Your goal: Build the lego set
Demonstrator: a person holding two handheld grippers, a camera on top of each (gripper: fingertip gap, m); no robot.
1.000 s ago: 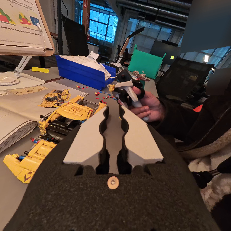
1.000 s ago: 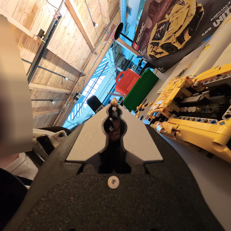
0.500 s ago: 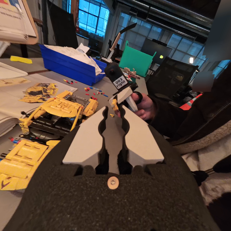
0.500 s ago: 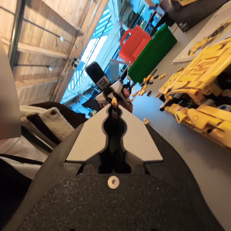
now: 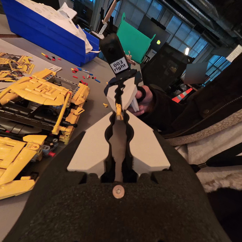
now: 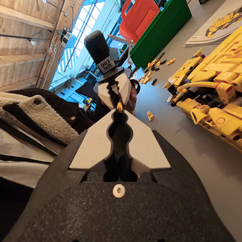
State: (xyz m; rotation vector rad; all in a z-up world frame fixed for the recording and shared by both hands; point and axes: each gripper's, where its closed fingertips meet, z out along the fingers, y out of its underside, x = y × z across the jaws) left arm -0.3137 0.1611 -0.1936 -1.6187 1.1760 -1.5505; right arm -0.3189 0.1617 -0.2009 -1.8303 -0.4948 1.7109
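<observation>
Above the table's near edge, beside the yellow car, the right gripper, clamped on a small yellow piece, has met the left gripper, whose fingers stand apart; a handover looks likely.

Workshop: timber ceiling, parts bins

yellow car model: cut off by the left edge
loose pins on the desk: too small to tell apart
yellow piece: lower end hidden between fingertips
</observation>
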